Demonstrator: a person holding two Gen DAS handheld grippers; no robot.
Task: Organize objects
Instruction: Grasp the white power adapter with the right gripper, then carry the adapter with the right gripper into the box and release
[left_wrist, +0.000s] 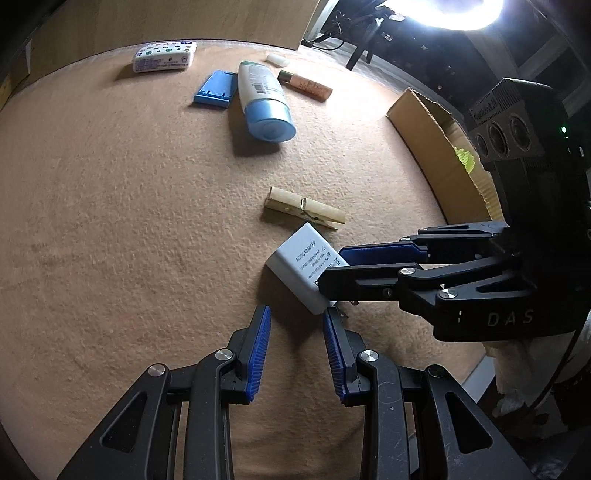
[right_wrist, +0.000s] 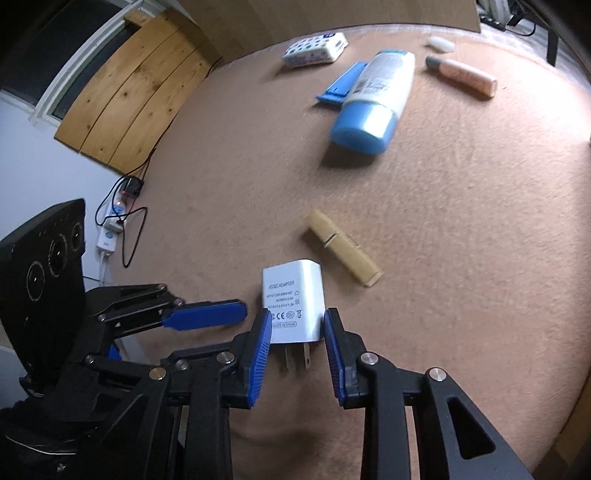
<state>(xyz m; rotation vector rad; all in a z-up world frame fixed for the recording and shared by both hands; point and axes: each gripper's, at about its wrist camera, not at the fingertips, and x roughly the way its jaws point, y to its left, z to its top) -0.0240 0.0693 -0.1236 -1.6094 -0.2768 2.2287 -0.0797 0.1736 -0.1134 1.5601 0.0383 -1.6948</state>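
Right hand-held gripper (right_wrist: 297, 326) closes its blue pads on the flat sides of a small white power adapter (right_wrist: 293, 301), light, rigid and smooth, lying on the counter (right_wrist: 461, 258) beside a wooden clothespin (right_wrist: 343, 253).

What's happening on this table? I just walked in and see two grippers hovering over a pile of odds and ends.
A person is tidying small items with two handheld grippers. The right gripper has its blue pads against both sides of a white power adapter lying on the tan tabletop, so it looks gripped but not yet lifted. The left gripper sits close beside it with nothing between its fingers. A wooden clothespin, lotion bottle and other bits wait; a cardboard box stands at the table's edge.
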